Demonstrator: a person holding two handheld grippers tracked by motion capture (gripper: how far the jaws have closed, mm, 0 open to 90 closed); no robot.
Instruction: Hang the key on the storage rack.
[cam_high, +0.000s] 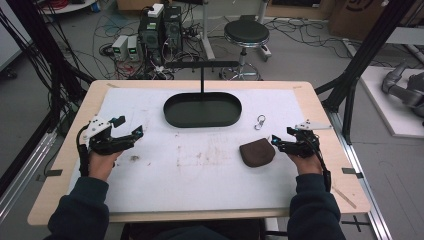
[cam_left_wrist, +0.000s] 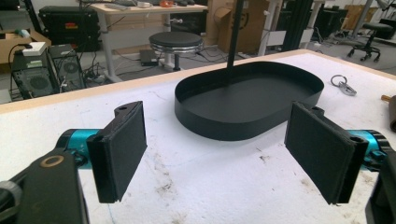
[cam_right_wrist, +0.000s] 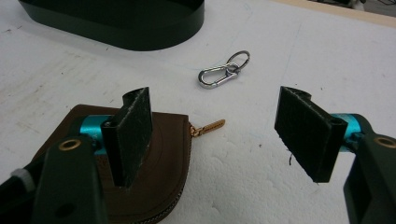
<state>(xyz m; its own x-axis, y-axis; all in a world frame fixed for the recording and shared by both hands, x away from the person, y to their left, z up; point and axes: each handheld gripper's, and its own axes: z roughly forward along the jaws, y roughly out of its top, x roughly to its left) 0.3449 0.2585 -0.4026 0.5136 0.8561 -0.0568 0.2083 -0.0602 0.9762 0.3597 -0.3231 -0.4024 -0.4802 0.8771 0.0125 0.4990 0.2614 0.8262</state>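
A brown zip pouch (cam_high: 257, 153) lies on the white mat, right of centre; its gold zip pull (cam_right_wrist: 210, 127) points toward a silver carabiner with a key ring (cam_right_wrist: 223, 73) (cam_high: 260, 121). My right gripper (cam_high: 281, 138) hovers just right of the pouch, open, nothing between its pads; in the right gripper view (cam_right_wrist: 219, 135) its left pad hangs over the pouch (cam_right_wrist: 159, 182). My left gripper (cam_high: 131, 127) sits at the mat's left side, open and empty (cam_left_wrist: 224, 154), facing a black oval tray (cam_left_wrist: 247, 100) (cam_high: 202, 111).
A thin black post with a crossbar (cam_high: 201, 75) rises from the tray. The wooden table edge (cam_high: 60, 165) frames the mat. Beyond the table stand a stool (cam_high: 246, 34), computer boxes (cam_high: 160, 27) and loose cables on the floor.
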